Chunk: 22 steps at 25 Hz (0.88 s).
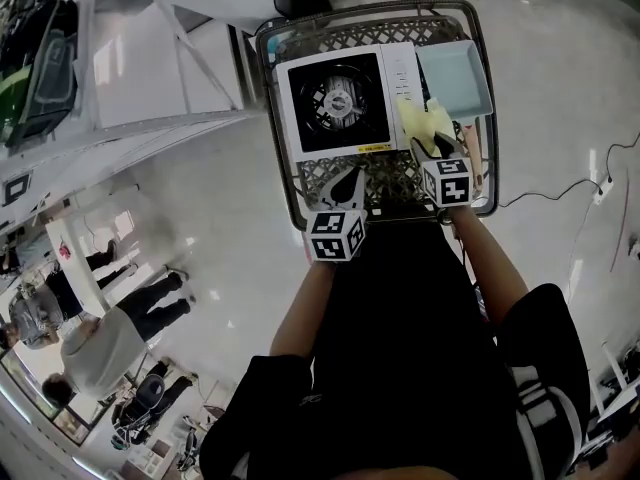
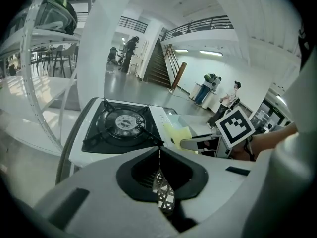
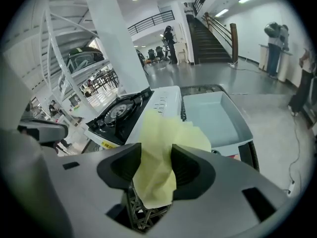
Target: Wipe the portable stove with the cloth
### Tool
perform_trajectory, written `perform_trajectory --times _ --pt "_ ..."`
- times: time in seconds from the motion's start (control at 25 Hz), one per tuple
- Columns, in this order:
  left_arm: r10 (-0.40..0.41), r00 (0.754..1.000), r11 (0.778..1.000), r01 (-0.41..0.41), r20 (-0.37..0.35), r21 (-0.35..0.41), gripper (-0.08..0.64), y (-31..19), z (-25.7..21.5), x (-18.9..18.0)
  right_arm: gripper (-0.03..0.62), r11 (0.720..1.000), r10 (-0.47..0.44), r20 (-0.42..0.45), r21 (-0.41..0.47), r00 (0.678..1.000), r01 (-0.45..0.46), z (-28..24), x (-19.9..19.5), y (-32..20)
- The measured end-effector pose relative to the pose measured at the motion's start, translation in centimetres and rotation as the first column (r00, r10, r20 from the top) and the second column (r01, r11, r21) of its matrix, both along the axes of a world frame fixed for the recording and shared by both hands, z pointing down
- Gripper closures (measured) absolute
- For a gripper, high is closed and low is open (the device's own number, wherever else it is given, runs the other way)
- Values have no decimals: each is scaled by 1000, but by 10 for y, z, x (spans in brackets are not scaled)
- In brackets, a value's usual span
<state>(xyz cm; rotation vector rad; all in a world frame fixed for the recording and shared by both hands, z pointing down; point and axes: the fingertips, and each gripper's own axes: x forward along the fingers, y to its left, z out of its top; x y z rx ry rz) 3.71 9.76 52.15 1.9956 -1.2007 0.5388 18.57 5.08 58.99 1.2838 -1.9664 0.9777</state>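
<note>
Resting on a mesh cart [image 1: 340,34] over glossy white floor [image 1: 230,228] — stove [image 1: 340,98] left, tray [image 1: 452,73] right; left gripper [image 1: 348,176] pinched shut, empty; right gripper [image 1: 437,148] spread, cloth [image 1: 420,118] between its 2 jaws.

Pale blue tray [image 1: 455,76] sits in the far-right corner of the wire cart [image 1: 483,138]. White shelving rack [image 1: 130,68] off cart's left edge. Cable [image 1: 570,183] on glossy floor [image 1: 230,238], right side. People [image 1: 100,343] standing left; staircase [image 3: 213,41] in background.
</note>
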Motion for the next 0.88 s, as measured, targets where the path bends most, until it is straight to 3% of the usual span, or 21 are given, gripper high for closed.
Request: perform_trajectory --times 0.16,0.4,0.88 --pt "-19 1000 1000 19 -3 -14 538 -4 5 -15 394 1000 -13 -35 -18 999 12 7 -5 -4" --pt "-103 995 994 103 3 -40 538 -3 16 -42 391 998 -56 -91 23 994 58 5 -12 -14" --pt "-97 995 994 97 5 -47 538 9 18 -36 391 998 -35 -103 40 994 39 8 -11 -36"
